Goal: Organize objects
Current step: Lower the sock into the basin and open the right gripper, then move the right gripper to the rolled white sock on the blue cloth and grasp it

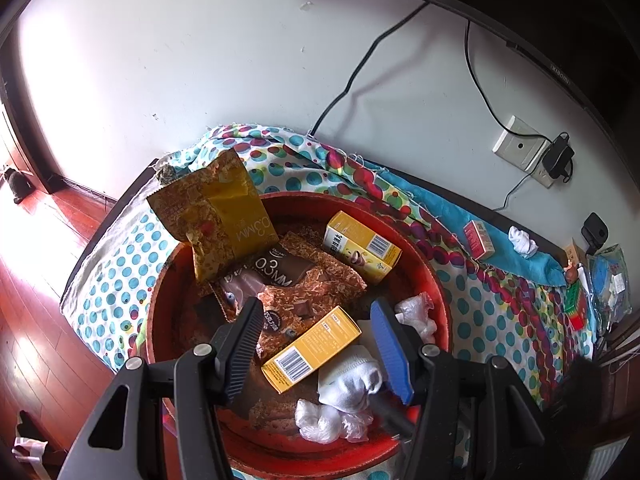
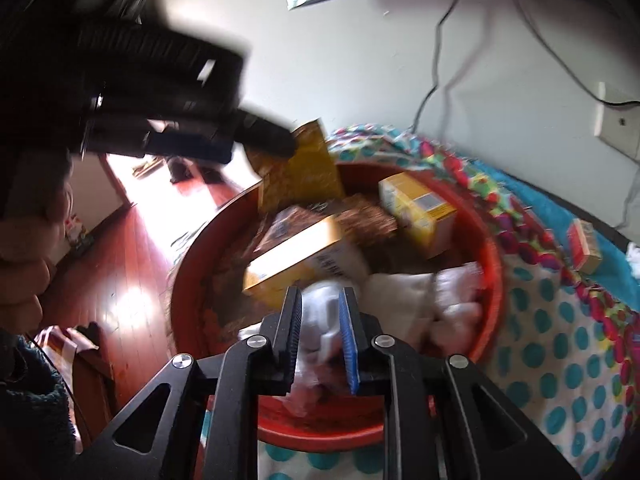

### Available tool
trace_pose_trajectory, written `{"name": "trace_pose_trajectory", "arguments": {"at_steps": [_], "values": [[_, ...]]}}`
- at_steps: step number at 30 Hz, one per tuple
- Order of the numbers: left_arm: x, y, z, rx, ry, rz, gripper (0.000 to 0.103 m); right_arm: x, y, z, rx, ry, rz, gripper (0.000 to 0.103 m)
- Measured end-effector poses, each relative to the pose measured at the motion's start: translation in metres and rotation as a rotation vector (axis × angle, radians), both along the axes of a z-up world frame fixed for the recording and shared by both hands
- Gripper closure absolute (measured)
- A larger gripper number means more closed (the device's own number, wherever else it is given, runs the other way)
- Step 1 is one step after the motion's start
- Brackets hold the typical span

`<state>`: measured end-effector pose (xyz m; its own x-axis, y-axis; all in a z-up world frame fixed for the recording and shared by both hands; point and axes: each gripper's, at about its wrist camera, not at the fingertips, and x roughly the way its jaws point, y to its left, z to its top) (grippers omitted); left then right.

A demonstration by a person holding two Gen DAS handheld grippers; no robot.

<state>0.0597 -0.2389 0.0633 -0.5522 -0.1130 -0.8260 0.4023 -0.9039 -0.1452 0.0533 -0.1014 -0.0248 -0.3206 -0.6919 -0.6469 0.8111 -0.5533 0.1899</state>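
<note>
A surface draped in a polka-dot cloth (image 1: 120,280) stands against a white wall (image 1: 200,60), and on the cloth sits a big round red basin (image 1: 440,280) that holds most of the task's things. Leaning on the far left rim is a yellow snack bag (image 1: 216,216), with a brown snack bag (image 1: 288,284) lying flat just near of it. One yellow box (image 1: 360,246) lies at the far right inside the basin, and a second yellow box (image 1: 310,350) lies nearer the middle, touching a white sock (image 1: 352,380) at its right end. Crumpled clear plastic (image 1: 328,420) sits at the near edge. Outside the basin, well to the right on the cloth, lies a small red box (image 1: 478,240).

The left gripper (image 1: 316,356) hangs over the basin with its jaws wide apart and nothing between them. The right gripper (image 2: 320,344) is set narrow, closed on a blurred wad of white plastic (image 2: 320,320) over the near part of the basin
</note>
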Motion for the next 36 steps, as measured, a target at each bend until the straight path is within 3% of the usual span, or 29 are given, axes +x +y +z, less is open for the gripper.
{"name": "trace_pose_trajectory", "arguments": {"at_steps": [10,14,20,25,36], "values": [[-0.013,0.020,-0.012,0.018,-0.032,-0.063,0.045,-0.067,0.103,0.007,0.030,0.096,-0.313,0.064],[-0.020,0.037,-0.017,0.002,-0.051,-0.104,0.045,-0.097,0.150,0.005,0.066,0.122,-0.438,0.051],[-0.033,0.067,-0.031,0.010,-0.077,-0.182,0.045,-0.154,0.206,-0.008,0.125,0.108,-0.586,0.048],[-0.043,0.089,-0.043,-0.006,-0.090,-0.235,0.045,-0.209,0.221,-0.030,0.183,0.064,-0.650,0.048],[-0.061,0.119,-0.077,-0.024,-0.122,-0.331,0.045,-0.288,0.208,-0.058,0.237,0.042,-0.652,0.041]]}}
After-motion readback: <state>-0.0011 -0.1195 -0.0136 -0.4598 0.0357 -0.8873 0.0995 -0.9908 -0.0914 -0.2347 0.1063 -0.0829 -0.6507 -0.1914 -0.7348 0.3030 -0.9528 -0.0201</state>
